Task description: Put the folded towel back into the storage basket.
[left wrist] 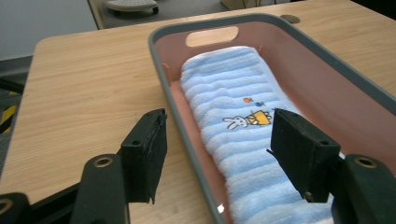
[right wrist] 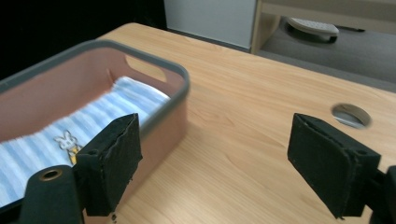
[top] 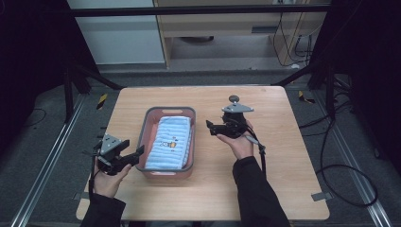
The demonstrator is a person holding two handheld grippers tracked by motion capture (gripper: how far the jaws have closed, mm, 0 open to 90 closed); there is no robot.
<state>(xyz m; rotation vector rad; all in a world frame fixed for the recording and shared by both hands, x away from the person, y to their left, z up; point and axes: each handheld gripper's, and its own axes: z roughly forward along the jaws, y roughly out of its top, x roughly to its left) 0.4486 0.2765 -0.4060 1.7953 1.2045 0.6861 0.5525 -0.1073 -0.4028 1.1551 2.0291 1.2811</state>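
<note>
Centrally, a light wooden table (top: 283, 156) with rounded corners stands on grey carpet, framed by dark metal rails and black drapes; a pale cabinet and loose cables lie beyond its far edge. Its top shows a fine straight grain, and a round cable port (right wrist: 351, 115) is cut into it, seen in the right gripper view.

A rectangular plastic basket (top: 147, 124) sits left of the table's middle. Its walls are salmon-pink, its rim is grey, and an oval handle slot (left wrist: 212, 36) pierces the far end wall.

Inside the basket lies a folded terry towel (top: 169, 143), light blue with paler ribbed stripes, running nearly the basket's full length. A small embroidered rabbit motif (left wrist: 246, 119) marks its upper face.

The left gripper (top: 134, 154) is held at the basket's near left corner, its jaws standing wide on either side of the rim, one over the table and one over the towel, with no pad pressing on anything. The right gripper (top: 211, 128) is held above bare wood just right of the basket, apart from it, its jaws spread wide and gripping nothing. Both carry square black foam-like pads (right wrist: 332, 163).
</note>
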